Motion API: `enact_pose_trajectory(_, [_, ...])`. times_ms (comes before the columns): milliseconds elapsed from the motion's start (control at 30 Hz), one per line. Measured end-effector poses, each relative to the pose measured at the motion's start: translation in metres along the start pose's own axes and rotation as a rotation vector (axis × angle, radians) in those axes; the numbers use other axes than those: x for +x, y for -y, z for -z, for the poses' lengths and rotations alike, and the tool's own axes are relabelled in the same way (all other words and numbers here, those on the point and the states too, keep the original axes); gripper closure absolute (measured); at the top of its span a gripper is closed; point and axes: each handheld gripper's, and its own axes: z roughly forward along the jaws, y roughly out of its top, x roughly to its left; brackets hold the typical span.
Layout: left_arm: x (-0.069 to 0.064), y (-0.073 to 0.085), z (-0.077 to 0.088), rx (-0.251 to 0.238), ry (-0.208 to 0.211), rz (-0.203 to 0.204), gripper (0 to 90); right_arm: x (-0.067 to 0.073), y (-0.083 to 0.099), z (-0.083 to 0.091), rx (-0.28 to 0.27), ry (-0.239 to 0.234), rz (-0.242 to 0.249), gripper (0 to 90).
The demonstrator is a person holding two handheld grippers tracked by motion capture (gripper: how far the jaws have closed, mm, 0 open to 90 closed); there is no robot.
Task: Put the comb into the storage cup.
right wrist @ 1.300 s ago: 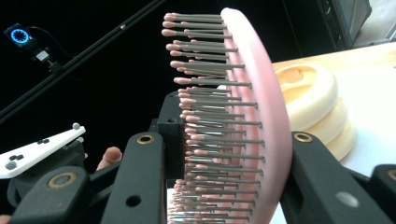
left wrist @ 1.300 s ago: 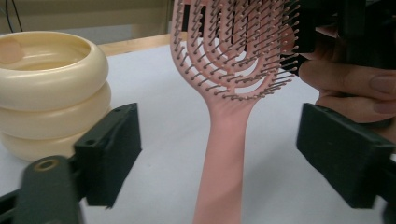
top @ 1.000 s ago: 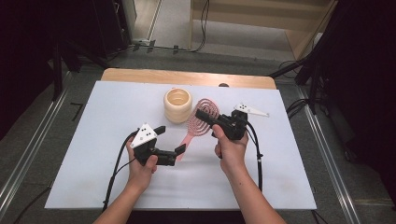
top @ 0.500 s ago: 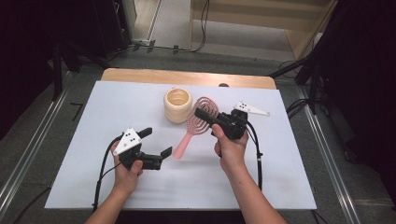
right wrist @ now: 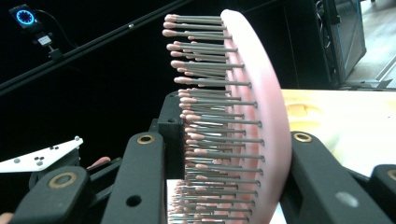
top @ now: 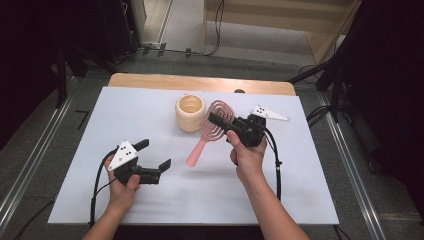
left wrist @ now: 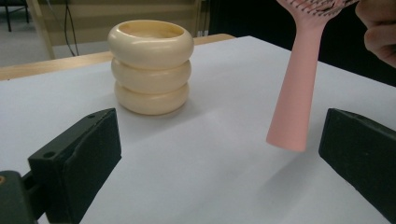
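Right gripper (top: 223, 122) clamped on the head of a pink hairbrush (top: 206, 142), one jaw against the smooth back, the other pressed into the bristles (right wrist: 210, 135), as seen close up in the right gripper view. Brush lifted clear of the white table (top: 300, 200) and tilted, head at about 1 o'clock from its own handle, handle end pointing down toward 7 o'clock and hanging just above the surface near the table's middle. Cream ribbed cup (top: 190, 112) standing upright at about 10 o'clock from the brush head, just beside it, apart from the handle. Left gripper (top: 155, 159) held low over the table at about 8 o'clock from the handle end, jaws spread wide with nothing between them, aimed toward 2 o'clock. In the left gripper view, brush handle (left wrist: 299, 93) seen slanting up just inside the far jaw, its rounded tip casting a shadow on the table, cup (left wrist: 150, 65) farther back at 11 o'clock. Left hand (top: 122, 187) wrapped around its tool's grip near the table's near edge; right hand (top: 247, 155) gripping its own tool at about 3 o'clock from the brush, cable trailing back along the forearm.
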Motion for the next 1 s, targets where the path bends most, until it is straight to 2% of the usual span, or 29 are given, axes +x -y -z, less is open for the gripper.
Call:
enact_pose_trajectory(333, [0.013,0.008,0.018,-0.005,-0.033,-0.003,0.0,0.002,-0.008,-0.003,-0.002,-0.001,0.029,62.1])
enact_pose_trajectory(567, [0.025,0.015,0.033,-0.016,-0.055,0.018,0.0,0.004,-0.014,-0.004,-0.010,-0.001,0.042,62.2])
enact_pose_trajectory(1000, [0.039,0.024,0.054,-0.025,-0.091,0.022,0.0,0.003,-0.021,-0.005,-0.021,0.001,0.059,62.2])
